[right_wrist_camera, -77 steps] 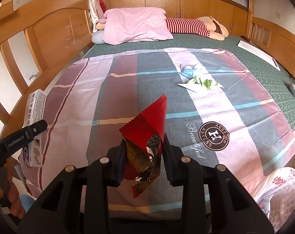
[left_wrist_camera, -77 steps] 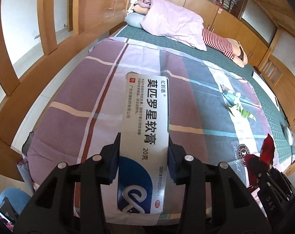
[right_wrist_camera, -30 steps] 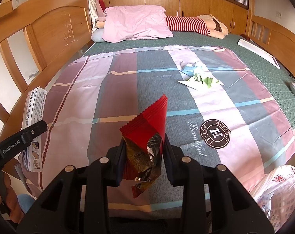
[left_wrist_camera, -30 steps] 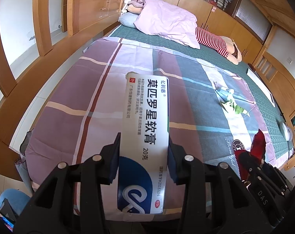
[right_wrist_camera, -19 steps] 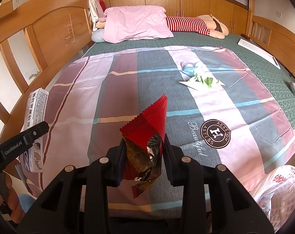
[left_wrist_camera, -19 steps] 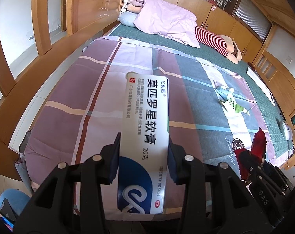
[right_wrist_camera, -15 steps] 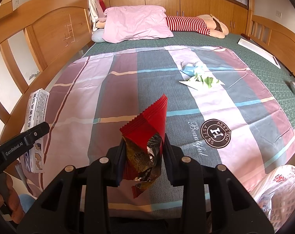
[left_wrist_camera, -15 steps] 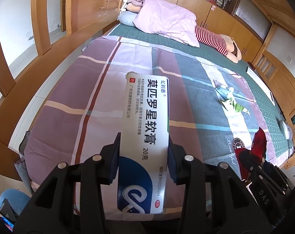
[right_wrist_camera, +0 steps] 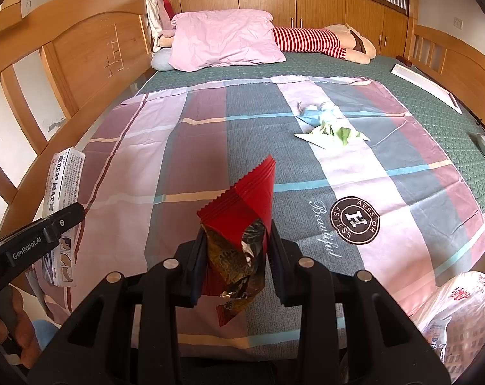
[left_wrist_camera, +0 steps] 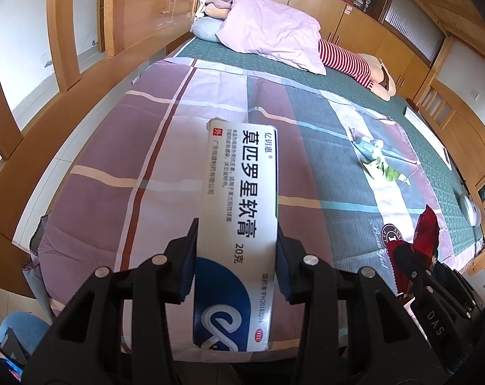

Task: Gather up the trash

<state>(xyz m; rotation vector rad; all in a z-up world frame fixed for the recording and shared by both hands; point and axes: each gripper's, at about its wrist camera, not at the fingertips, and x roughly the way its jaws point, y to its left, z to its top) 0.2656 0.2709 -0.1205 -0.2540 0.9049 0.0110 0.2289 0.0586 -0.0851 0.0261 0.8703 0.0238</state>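
Observation:
A white and blue medicine box (left_wrist_camera: 239, 224) with Chinese print stands up between the pads of my left gripper (left_wrist_camera: 236, 250), which is shut on it above the near edge of the bed. The same box (right_wrist_camera: 62, 199) shows at the far left of the right wrist view. My right gripper (right_wrist_camera: 236, 250) is shut on a crumpled red snack wrapper (right_wrist_camera: 242, 211), which also appears at the right of the left wrist view as the red wrapper (left_wrist_camera: 425, 240). Blue and green crumpled paper scraps (right_wrist_camera: 329, 125) lie on the plaid sheet farther back, right of centre.
The plaid sheet (right_wrist_camera: 184, 160) covers a green mattress inside a wooden bed frame (right_wrist_camera: 82, 51). A pink pillow (right_wrist_camera: 226, 38) and a striped plush toy (right_wrist_camera: 322, 41) lie at the head. A white plastic bag (right_wrist_camera: 460, 308) sits at the lower right.

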